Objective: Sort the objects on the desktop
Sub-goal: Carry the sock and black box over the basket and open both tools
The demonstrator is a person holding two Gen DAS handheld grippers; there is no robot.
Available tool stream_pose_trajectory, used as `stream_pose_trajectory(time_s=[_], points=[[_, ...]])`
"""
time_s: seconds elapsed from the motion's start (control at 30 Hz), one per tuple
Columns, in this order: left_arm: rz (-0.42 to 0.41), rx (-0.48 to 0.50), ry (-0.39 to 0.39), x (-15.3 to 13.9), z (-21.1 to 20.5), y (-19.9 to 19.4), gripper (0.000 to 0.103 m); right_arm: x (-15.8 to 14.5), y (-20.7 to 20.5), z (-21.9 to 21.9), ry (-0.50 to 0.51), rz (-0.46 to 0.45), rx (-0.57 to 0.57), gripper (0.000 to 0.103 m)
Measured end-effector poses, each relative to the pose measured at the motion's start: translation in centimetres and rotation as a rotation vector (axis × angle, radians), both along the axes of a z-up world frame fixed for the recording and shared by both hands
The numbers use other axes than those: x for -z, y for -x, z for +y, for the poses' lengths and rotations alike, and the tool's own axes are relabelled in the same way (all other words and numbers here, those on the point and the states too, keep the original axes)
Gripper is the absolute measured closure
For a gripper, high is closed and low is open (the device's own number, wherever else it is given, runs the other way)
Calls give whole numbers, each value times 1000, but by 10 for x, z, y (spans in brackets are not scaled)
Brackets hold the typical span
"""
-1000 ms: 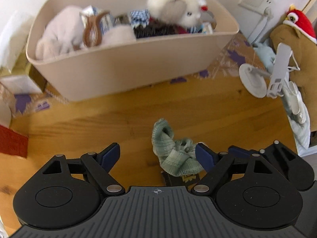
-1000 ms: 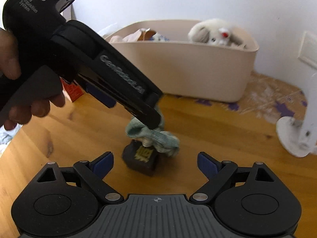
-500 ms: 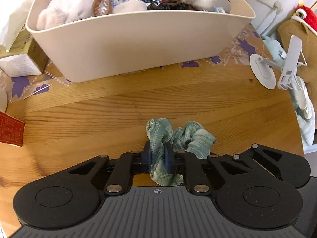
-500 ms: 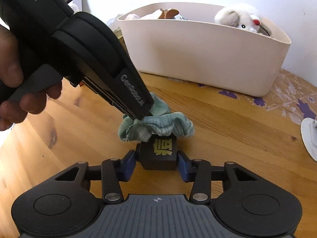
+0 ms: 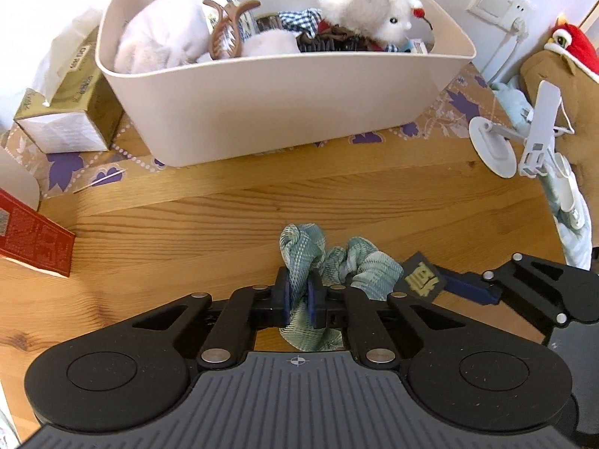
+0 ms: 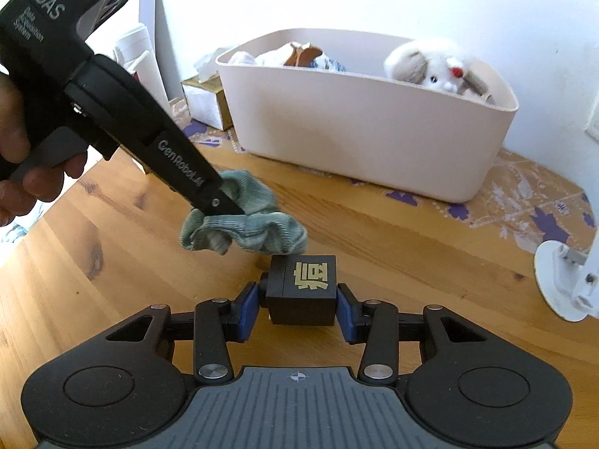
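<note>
My left gripper (image 5: pixel 298 292) is shut on a green plaid scrunchie (image 5: pixel 303 254) and holds it above the wooden table; it also shows in the right wrist view (image 6: pixel 247 220). My right gripper (image 6: pixel 298 307) is shut on a black cube with a gold character (image 6: pixel 305 288), lifted just off the table; the cube also shows in the left wrist view (image 5: pixel 421 275). A beige bin (image 5: pixel 284 104) stands behind, holding a white plush mouse (image 5: pixel 368 11), a brown hair claw (image 5: pixel 228 26) and soft items.
A tissue box (image 5: pixel 71 101) sits left of the bin. A red box (image 5: pixel 33 235) lies at the left edge. A white phone stand (image 5: pixel 524 138) and a brown plush with a red hat (image 5: pixel 569 52) are at the right.
Both grippers closed, the left on the scrunchie and the right on the black cube. Both have lifted, pulling the scrunchie off the cube.
</note>
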State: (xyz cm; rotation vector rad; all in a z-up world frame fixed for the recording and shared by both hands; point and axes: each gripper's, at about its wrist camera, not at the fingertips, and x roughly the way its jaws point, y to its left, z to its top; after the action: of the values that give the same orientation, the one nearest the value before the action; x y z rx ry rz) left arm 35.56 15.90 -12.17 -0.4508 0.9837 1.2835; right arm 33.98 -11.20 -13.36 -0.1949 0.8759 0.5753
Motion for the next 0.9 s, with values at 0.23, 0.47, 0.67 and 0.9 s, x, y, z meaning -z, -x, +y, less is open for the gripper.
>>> stream_pose_trajectory(time_s=[0.23,0.47,0.67,0.9], points=[[-7,47,-53,-19,-18,-2,95,-24,7,-7,-7,-51,2,61],[11,82,-120,-39,-40,2,95,-53,12,-18,-9,-123,8,61],[15,96,-174,-58,-58,8,95,-79,18,-31,1,-178,9,61],[24,125,-240,-81,-70,8,95,-107,16,-45,-10,-241,42,61]])
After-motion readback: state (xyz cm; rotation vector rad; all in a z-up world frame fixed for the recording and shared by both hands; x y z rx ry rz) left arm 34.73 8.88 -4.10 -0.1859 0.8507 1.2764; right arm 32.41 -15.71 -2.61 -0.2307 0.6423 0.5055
